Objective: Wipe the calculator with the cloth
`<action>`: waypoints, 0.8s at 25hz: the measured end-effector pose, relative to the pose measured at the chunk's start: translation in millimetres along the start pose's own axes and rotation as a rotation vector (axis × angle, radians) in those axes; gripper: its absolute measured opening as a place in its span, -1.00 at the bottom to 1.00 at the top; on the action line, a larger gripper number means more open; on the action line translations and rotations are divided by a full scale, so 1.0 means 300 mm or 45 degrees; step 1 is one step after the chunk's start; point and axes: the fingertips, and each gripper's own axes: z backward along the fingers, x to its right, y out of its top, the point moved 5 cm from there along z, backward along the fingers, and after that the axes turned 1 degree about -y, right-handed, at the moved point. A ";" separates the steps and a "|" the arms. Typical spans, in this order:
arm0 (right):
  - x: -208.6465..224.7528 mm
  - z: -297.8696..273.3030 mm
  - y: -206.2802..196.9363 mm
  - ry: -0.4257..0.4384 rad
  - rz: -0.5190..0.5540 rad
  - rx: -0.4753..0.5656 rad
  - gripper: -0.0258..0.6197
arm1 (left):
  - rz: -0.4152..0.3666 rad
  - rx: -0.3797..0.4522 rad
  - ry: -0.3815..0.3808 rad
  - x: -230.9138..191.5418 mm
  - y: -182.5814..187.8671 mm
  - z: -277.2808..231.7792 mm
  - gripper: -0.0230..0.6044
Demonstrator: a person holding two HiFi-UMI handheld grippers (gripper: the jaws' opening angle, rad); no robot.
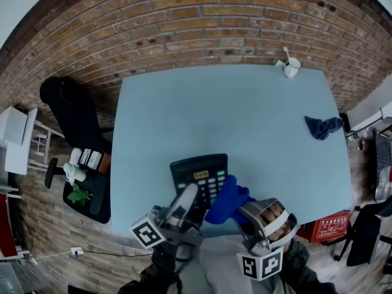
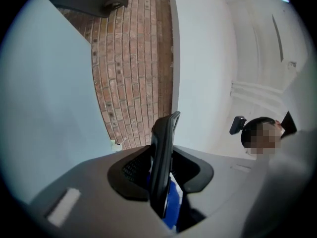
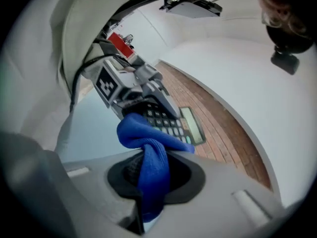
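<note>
A black calculator [image 1: 199, 174] with a small display and grey and green keys is held up over the near edge of the light blue table [image 1: 245, 121]. My left gripper [image 1: 191, 208] is shut on its lower edge; in the left gripper view the calculator [image 2: 162, 157] stands edge-on between the jaws. My right gripper [image 1: 245, 208] is shut on a bright blue cloth [image 1: 228, 201], whose bunched end lies against the calculator's right side. In the right gripper view the cloth [image 3: 151, 155] hangs from the jaws in front of the calculator [image 3: 173, 123] and the left gripper [image 3: 130, 87].
A dark blue rag [image 1: 323, 127] lies near the table's right edge. A white cup [image 1: 291, 67] stands at the far right corner. A black chair [image 1: 70, 112] and a tray with a plant [image 1: 86, 192] are left of the table. A brick wall [image 1: 184, 23] runs behind.
</note>
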 end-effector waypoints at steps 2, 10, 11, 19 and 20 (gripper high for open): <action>0.047 -0.012 -0.076 -0.110 -0.055 -0.073 -0.76 | 0.116 0.011 -0.068 0.014 -0.008 -0.010 -0.56; -0.008 -0.036 -0.035 -0.348 -0.065 0.194 -0.76 | 0.422 -0.039 -0.242 0.043 -0.085 -0.058 -0.56; -0.033 -0.028 -0.012 -0.358 -0.071 0.249 -0.76 | 0.443 -0.037 -0.249 0.043 -0.086 -0.059 -0.56; 0.054 -0.011 -0.053 -0.629 -0.190 0.276 -0.76 | 0.524 -0.038 -0.241 0.027 -0.089 -0.054 -0.57; 0.085 -0.015 -0.069 -0.660 -0.214 0.271 -0.76 | 0.523 -0.049 -0.238 0.028 -0.097 -0.057 -0.57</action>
